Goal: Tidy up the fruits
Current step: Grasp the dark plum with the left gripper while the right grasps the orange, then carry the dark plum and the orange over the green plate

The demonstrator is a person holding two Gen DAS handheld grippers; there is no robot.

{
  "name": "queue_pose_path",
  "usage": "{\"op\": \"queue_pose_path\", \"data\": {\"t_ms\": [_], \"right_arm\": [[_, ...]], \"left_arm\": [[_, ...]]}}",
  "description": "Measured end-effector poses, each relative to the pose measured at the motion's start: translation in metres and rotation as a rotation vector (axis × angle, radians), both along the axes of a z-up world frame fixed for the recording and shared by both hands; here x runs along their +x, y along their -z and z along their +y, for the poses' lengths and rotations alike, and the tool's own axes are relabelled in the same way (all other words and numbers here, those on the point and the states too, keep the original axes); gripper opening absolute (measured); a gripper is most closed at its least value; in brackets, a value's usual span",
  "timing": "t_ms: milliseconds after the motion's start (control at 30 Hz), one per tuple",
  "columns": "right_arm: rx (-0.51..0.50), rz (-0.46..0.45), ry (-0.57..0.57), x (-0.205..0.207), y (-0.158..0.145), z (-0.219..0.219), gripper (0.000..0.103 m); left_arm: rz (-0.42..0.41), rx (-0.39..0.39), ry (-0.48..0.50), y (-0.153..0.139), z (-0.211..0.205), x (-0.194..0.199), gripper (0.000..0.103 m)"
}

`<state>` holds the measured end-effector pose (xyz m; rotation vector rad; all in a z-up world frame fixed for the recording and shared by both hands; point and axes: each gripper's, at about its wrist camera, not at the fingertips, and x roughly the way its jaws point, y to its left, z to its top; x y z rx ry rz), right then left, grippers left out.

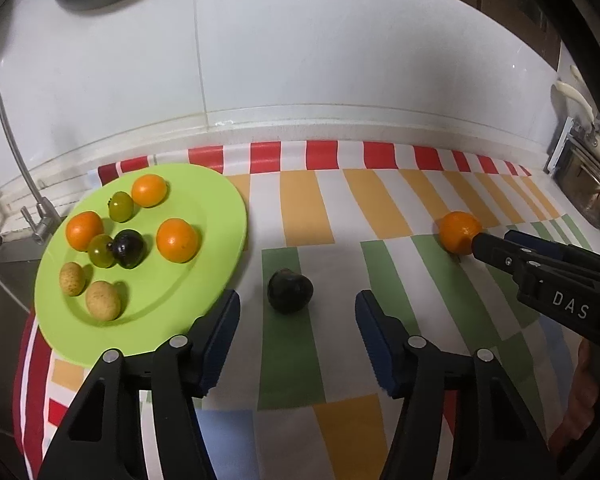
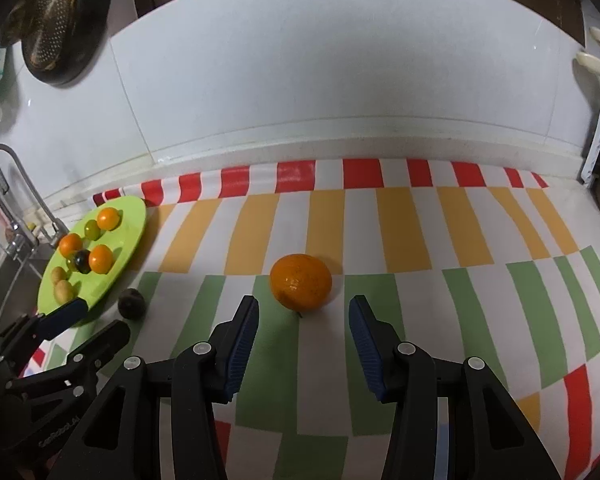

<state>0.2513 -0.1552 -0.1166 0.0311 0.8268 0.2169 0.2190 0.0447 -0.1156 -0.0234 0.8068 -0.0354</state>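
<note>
- Green plate (image 1: pixel 228 216), far left on the striped cloth (image 1: pixel 300 208): holds three small oranges, two green grapes, one dark grape and two tan fruits. Gathering looks mostly done.
- Dark fruit (image 1: pixel 290 291), loose on the cloth just beside the plate's right edge: one of two strays.
- Left gripper (image 1: pixel 296 336): fingers spread wide, holding nothing, the dark fruit just ahead of the gap. Next move, by my reckoning: ease forward, close gently, carry it to the plate.
- Orange (image 2: pixel 301 287), loose on the cloth well right of the plate: the other stray.
- Right gripper (image 2: pixel 303 338): fingers spread, empty, the orange just ahead between them. It needs a soft squeeze, since round fruit may roll.
- Writing: "DAS" on the right gripper's body; pale lettering on the left gripper's, not legible.
</note>
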Motion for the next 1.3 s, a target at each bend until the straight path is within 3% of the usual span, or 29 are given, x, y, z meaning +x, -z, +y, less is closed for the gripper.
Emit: {"op": "queue_pose_path", "data": {"t_ms": [367, 700, 900, 1300], "right_arm": [[-0.003, 0.022, 0.005, 0.022, 0.012, 0.005, 0.048], [-0.001, 0.053, 0.002, 0.035, 0.022, 0.01, 0.048], [-0.008, 0.049, -0.011, 0.033, 0.021, 0.014, 0.042], [-0.002, -0.004, -0.061, 0.003, -0.009, 0.021, 0.042]], "left_arm": [[0.041, -0.027, 0.009, 0.01, 0.003, 0.023, 0.048], [0.072, -0.029, 0.021, 0.011, 0.005, 0.031, 0.03], [0.085, -0.045, 0.022, 0.012, 0.007, 0.029, 0.028], [0.006, -0.065, 0.039, -0.024, 0.015, 0.0, 0.028]]}}
